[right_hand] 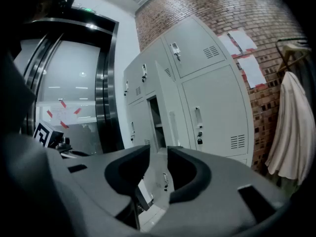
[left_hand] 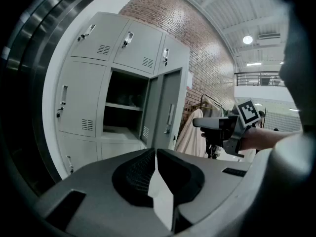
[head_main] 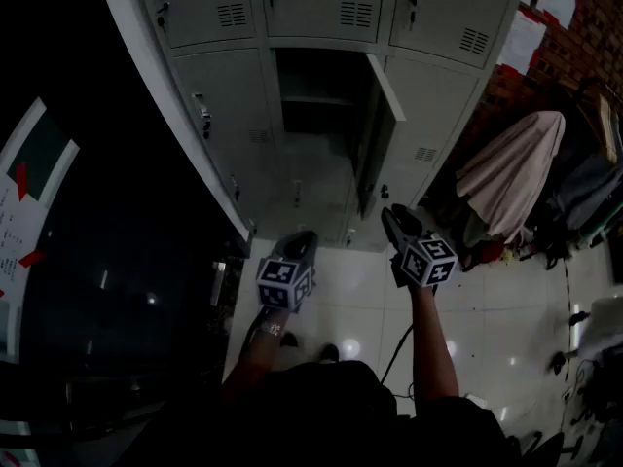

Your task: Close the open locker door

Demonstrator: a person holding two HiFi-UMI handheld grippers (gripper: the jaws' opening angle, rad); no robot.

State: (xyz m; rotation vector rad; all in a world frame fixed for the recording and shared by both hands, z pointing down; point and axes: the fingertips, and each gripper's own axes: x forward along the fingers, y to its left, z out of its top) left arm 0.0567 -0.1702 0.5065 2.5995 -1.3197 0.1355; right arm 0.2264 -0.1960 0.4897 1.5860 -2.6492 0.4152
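Now | left claw (left_hand: 156, 154) is resting pinched together, holding nothing | right claw (right_hand: 159, 154) is hovering partly spread, empty | open locker door (head_main: 376, 134) is standing ahead of both claws, untouched | risk: shoving too hard, door is likely bouncing back open.

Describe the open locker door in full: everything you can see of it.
The open locker door is a tall, narrow panel of what looks like pale grey painted sheet metal. It belongs to the middle compartment of the locker bank. It is hinged on the compartment's right side and stands upright, swung out roughly square to the front. A vertical latch fitting sits near its free edge, and vent slots sit low near the hinge. Nothing touches it.
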